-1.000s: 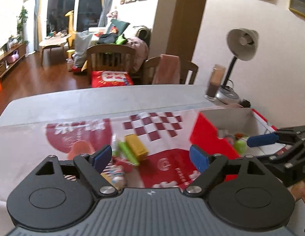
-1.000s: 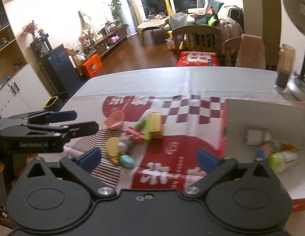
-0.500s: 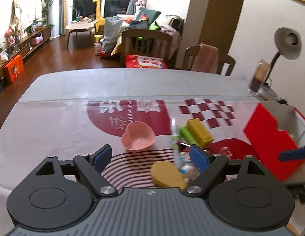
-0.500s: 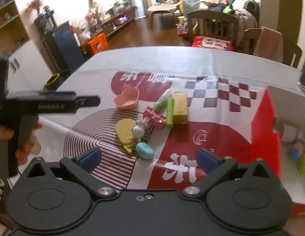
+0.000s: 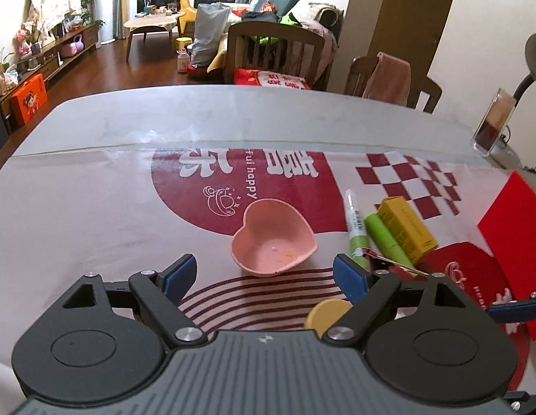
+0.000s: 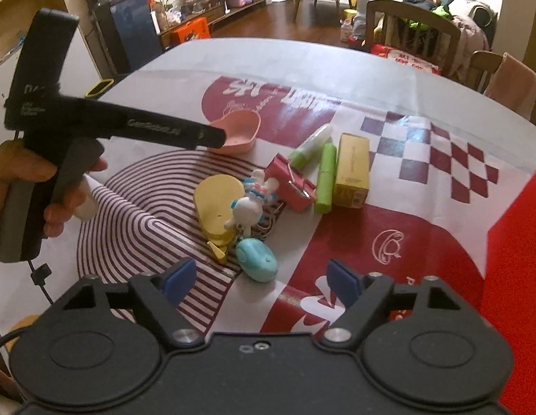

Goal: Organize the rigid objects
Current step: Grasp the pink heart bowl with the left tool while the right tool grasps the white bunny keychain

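Rigid objects are seen clustered mid-tabletop (image 5: 95,131): from left, a pink heart-shaped bowl (image 5: 273,237), a yellow disc (image 6: 218,204), a rabbit figure (image 6: 250,204), a teal piece (image 6: 257,259), green tubes (image 6: 325,181) and a yellow box (image 6: 351,169), with the red box (image 6: 517,242) at far right. The left gripper (image 5: 264,271) is held just before the bowl, its jaws apart and empty; the right gripper (image 6: 257,282) is likewise spread wide, nothing held. The bowl is judged light, stiff and likely slippery, best pinched across one rim wall.

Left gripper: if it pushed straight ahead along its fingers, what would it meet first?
Most likely the pink bowl, which sits just ahead between the open fingers of the left gripper. How high the gripper is above the table is unclear, so it might pass over it.
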`<state>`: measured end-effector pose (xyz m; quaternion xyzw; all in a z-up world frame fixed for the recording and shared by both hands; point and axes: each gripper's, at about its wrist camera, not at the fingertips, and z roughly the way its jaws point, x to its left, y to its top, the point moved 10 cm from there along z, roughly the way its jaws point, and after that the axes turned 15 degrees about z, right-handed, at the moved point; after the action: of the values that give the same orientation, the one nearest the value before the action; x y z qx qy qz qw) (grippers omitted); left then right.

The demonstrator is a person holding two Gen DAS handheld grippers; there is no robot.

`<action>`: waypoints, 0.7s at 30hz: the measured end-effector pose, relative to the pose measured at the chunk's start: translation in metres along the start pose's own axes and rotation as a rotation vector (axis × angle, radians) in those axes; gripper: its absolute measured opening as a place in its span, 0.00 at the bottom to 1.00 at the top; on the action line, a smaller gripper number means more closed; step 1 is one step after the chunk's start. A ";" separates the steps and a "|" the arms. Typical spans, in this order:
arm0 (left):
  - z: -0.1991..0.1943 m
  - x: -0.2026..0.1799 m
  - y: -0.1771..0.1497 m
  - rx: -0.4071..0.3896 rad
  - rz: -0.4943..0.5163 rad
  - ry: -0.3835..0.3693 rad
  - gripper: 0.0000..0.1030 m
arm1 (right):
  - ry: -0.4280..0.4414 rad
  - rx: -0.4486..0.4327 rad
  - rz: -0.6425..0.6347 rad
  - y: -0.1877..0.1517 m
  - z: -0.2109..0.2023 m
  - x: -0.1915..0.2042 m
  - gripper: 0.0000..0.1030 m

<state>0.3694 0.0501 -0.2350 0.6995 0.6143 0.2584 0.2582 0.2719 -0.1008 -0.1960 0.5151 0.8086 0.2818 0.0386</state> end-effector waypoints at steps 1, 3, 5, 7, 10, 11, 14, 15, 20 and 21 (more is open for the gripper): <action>0.005 0.001 0.000 0.006 0.005 0.005 0.84 | -0.001 0.006 -0.004 0.000 0.003 0.000 0.76; 0.013 0.004 0.000 0.016 0.006 0.010 0.84 | -0.001 0.015 -0.010 0.002 0.009 0.001 0.73; 0.022 0.004 0.001 0.024 0.004 0.009 0.84 | 0.002 0.012 -0.009 0.006 0.013 0.001 0.72; 0.028 0.004 0.002 0.026 0.006 0.006 0.84 | 0.010 -0.003 0.006 0.013 0.015 0.002 0.71; 0.036 0.001 0.003 0.031 0.023 0.005 0.84 | 0.021 -0.012 0.043 0.023 0.021 0.005 0.66; 0.039 0.000 0.003 0.033 0.029 0.004 0.84 | 0.026 -0.010 0.055 0.025 0.024 0.006 0.64; 0.046 -0.002 0.004 0.033 0.039 0.001 0.84 | 0.034 -0.010 0.086 0.032 0.033 0.011 0.60; 0.049 -0.002 0.004 0.035 0.039 0.001 0.84 | 0.038 -0.010 0.097 0.035 0.035 0.012 0.59; 0.059 -0.001 0.006 0.033 0.040 -0.003 0.84 | 0.031 -0.004 0.170 0.043 0.045 0.009 0.55; 0.060 -0.001 0.007 0.031 0.045 -0.003 0.84 | 0.035 0.002 0.187 0.044 0.046 0.009 0.54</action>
<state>0.4149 0.0455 -0.2742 0.7173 0.6020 0.2535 0.2423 0.3195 -0.0606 -0.2114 0.5833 0.7579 0.2922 -0.0025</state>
